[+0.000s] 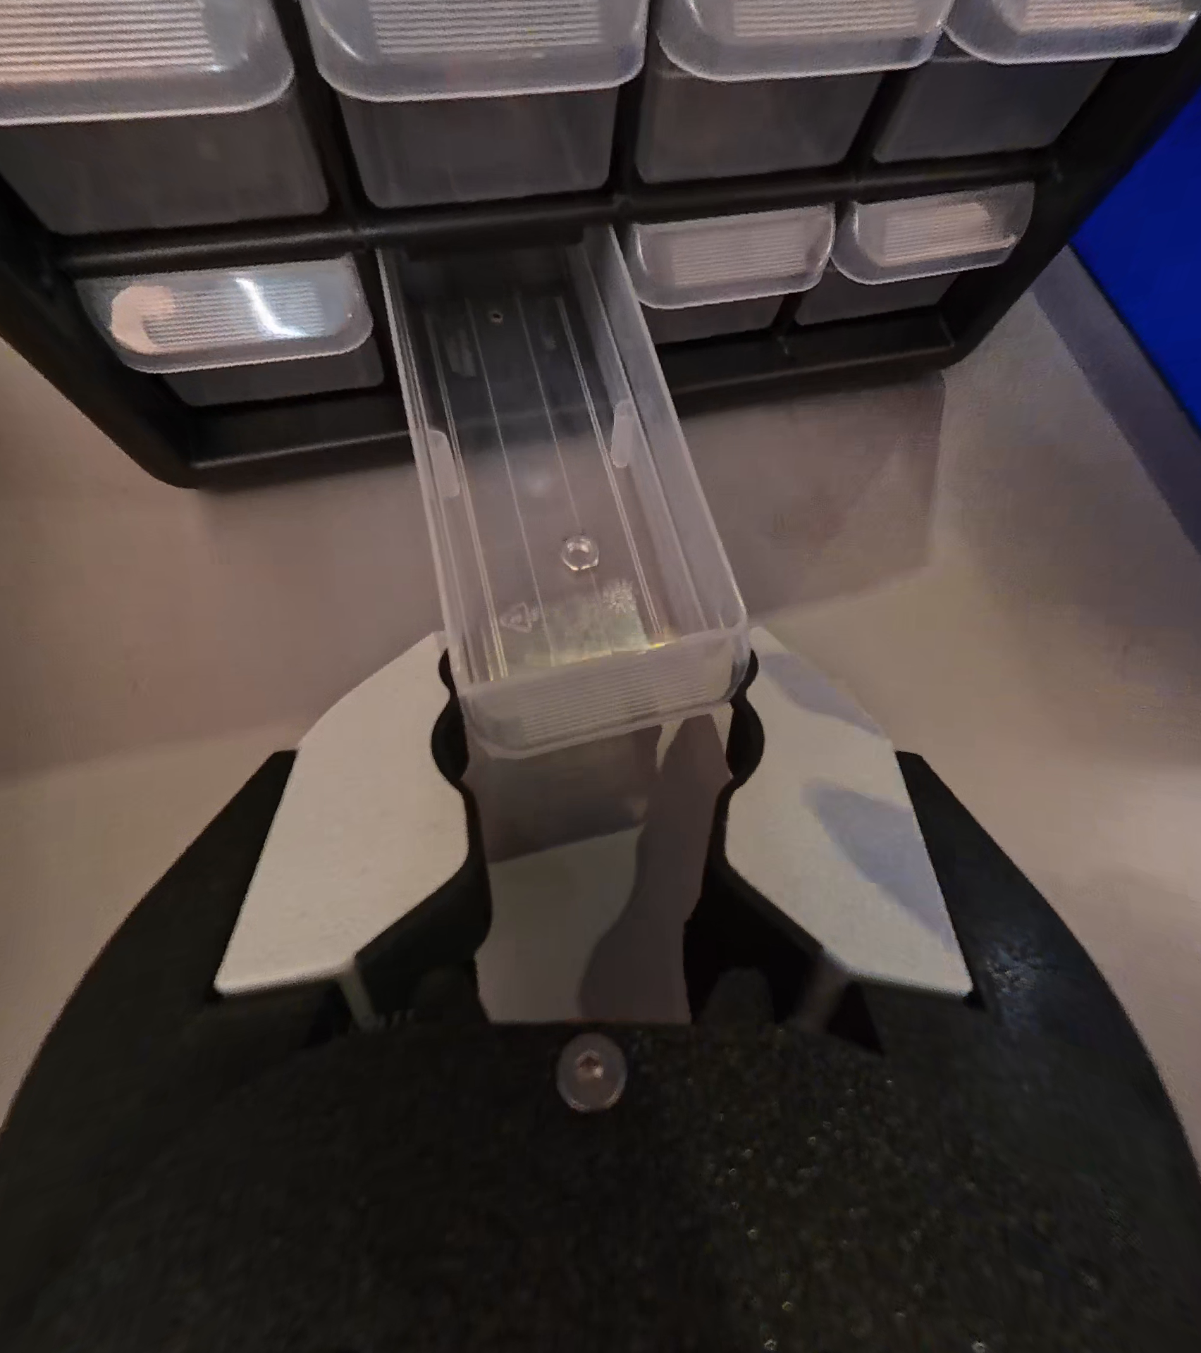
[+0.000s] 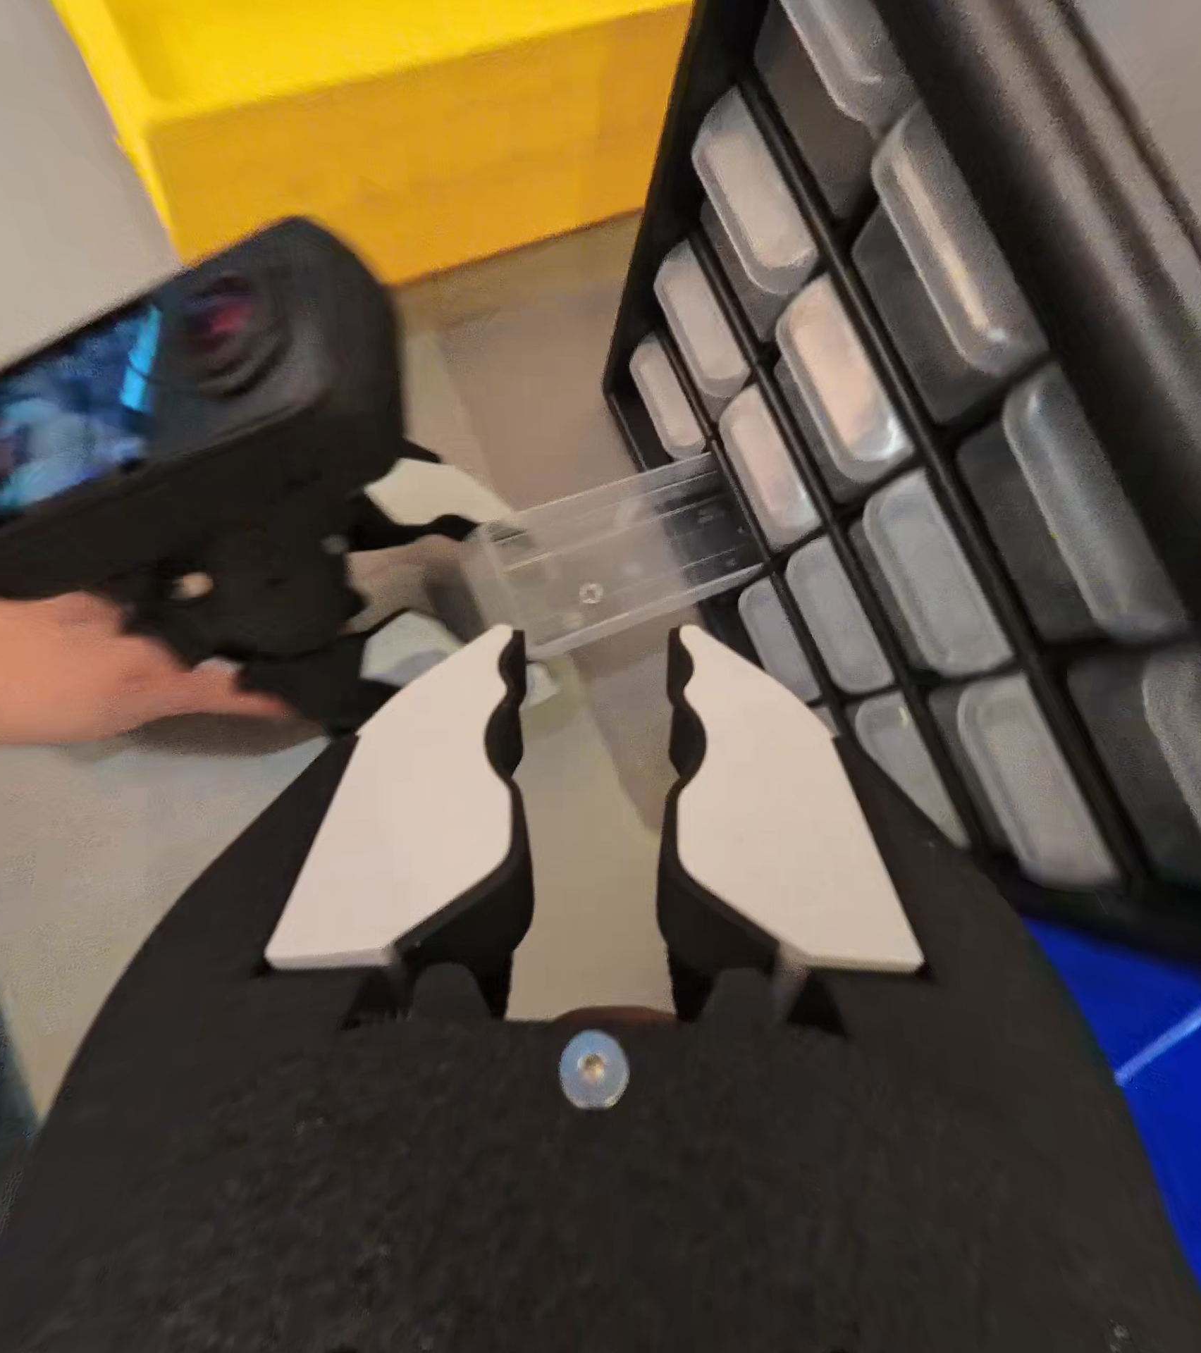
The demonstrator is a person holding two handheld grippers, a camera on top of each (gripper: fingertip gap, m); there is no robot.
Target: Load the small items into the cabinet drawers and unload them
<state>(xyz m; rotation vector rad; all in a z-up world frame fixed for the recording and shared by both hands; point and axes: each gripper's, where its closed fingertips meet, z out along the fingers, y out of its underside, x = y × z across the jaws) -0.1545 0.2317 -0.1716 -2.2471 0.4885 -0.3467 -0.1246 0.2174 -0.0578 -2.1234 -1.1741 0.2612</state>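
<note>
We see our right gripper (image 2: 594, 659) empty, jaws apart, near the clear drawer (image 2: 605, 564) drawn out of the black cabinet (image 2: 663, 241); left gripper (image 2: 436, 549) clamps the drawer's front; yellow bin (image 2: 392, 146) behind

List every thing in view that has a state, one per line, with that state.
Clear drawer: pulled far out of the cabinet, empty.
Other drawers: pushed in.
Left gripper: shut on the clear drawer's front.
Right gripper: open, holding nothing, beside the clear drawer.
Cabinet: upright on the table.
</note>
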